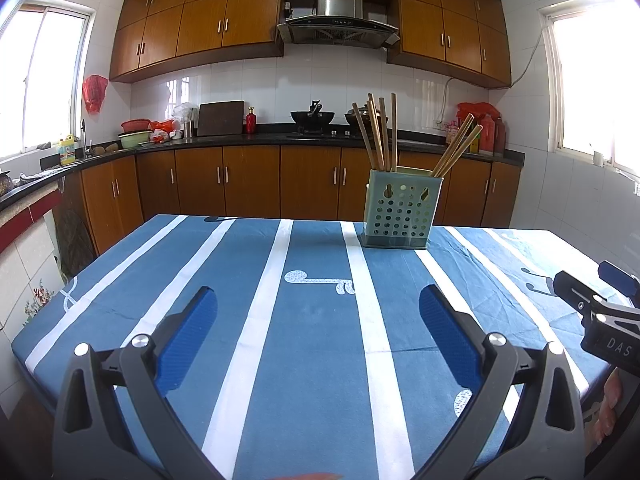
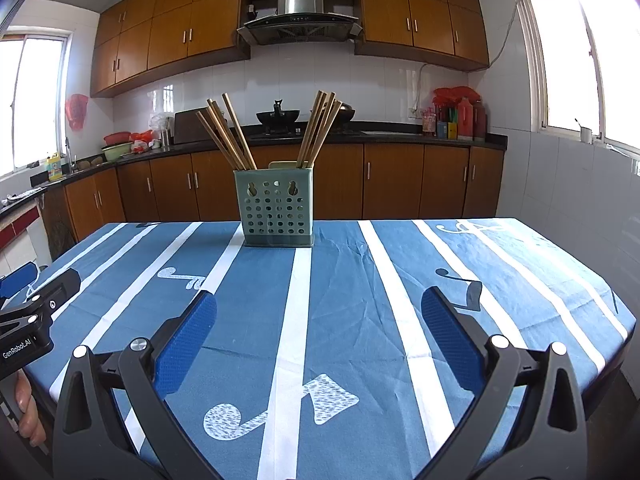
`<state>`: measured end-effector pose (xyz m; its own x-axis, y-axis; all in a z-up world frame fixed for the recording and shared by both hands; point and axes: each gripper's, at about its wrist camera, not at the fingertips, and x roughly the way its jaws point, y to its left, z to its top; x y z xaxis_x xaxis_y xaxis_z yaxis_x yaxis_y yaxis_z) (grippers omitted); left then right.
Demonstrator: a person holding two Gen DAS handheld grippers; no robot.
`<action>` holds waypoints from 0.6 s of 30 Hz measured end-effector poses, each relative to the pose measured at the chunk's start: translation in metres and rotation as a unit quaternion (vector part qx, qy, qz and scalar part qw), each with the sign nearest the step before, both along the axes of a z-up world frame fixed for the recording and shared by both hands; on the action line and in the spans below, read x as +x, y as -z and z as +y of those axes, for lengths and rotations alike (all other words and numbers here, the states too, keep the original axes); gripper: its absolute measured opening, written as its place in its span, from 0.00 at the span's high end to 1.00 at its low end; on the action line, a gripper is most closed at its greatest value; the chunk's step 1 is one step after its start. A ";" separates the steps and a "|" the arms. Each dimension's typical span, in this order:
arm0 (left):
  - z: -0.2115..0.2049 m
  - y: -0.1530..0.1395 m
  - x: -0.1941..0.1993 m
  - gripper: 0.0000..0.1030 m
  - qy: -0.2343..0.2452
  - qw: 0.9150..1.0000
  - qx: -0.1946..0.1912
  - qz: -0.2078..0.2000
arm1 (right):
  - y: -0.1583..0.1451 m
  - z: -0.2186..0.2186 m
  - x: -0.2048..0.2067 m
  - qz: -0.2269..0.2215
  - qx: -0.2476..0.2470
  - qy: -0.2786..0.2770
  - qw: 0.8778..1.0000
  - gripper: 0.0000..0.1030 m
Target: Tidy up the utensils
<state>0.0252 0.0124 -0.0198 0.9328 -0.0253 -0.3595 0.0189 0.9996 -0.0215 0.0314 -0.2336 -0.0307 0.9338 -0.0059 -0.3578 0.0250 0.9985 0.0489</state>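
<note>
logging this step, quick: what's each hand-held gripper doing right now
Left hand-held gripper: open, holding nothing, above the tablecloth.
Right hand-held gripper: open, holding nothing, pointed toward the chopstick holder.

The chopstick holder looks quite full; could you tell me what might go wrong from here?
1. The holder stands free on a wrinkled cloth; a sideways pull could tip it.
2. The chopsticks lean in two splayed bunches, so one open gripper may catch several at once.

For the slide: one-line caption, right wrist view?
Right tongs open above striped tablecloth; green holder of chopsticks ahead.
</note>
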 end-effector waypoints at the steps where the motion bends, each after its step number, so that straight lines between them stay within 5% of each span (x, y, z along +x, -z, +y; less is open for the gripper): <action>1: 0.000 0.000 0.000 0.04 0.000 1.000 0.000 0.000 | 0.000 0.000 0.000 0.000 0.001 0.000 1.000 0.02; 18: -0.003 0.004 0.000 0.04 0.002 1.000 0.000 0.002 | 0.000 0.000 0.000 0.001 0.002 0.000 1.000 0.02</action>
<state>0.0255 0.0094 -0.0234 0.9314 -0.0282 -0.3629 0.0220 0.9995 -0.0213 0.0312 -0.2338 -0.0303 0.9332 -0.0051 -0.3593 0.0260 0.9982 0.0534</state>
